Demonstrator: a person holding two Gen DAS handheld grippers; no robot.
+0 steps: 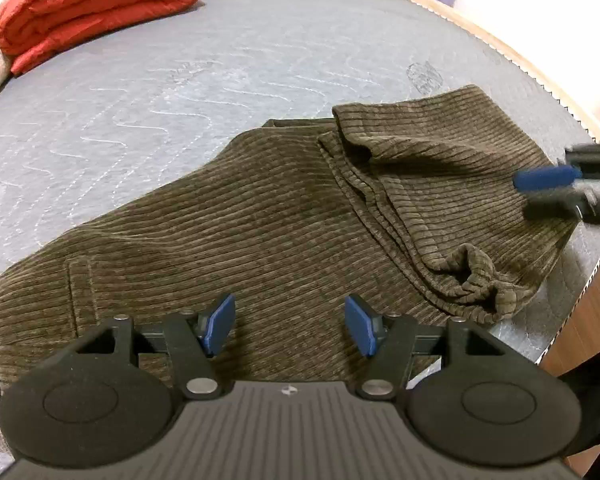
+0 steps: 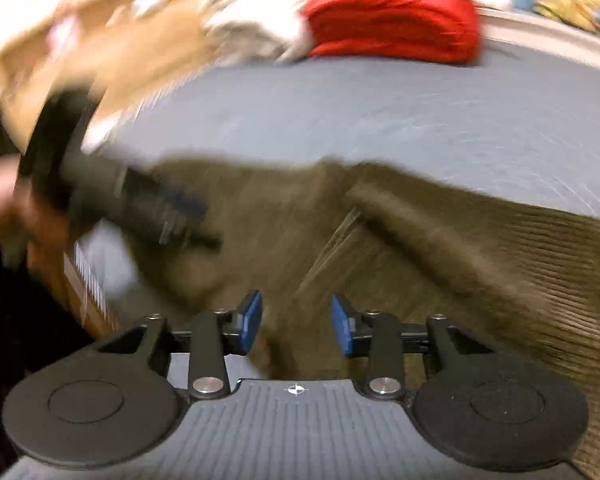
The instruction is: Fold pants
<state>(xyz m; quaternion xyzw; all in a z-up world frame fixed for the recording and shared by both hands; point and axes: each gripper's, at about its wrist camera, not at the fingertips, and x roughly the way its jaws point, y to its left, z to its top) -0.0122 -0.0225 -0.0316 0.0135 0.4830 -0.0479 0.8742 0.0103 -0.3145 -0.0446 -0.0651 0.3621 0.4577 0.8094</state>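
On the bed [image 1: 180, 80]: olive corduroy pants [image 1: 300, 220] are laid near its right edge, one leg folded over.
Left gripper [image 1: 290, 324]: held wide above the pants, nothing gripped.
Right gripper [image 2: 296, 326]: parted, empty, blurred.
Far corner: red quilt [image 1: 96, 4].

Ribbed corduroy pants [image 1: 284, 232], quilted matt mattress [image 1: 180, 92], puffy red blanket [image 1: 96, 4]

No legible txt (none anywhere)
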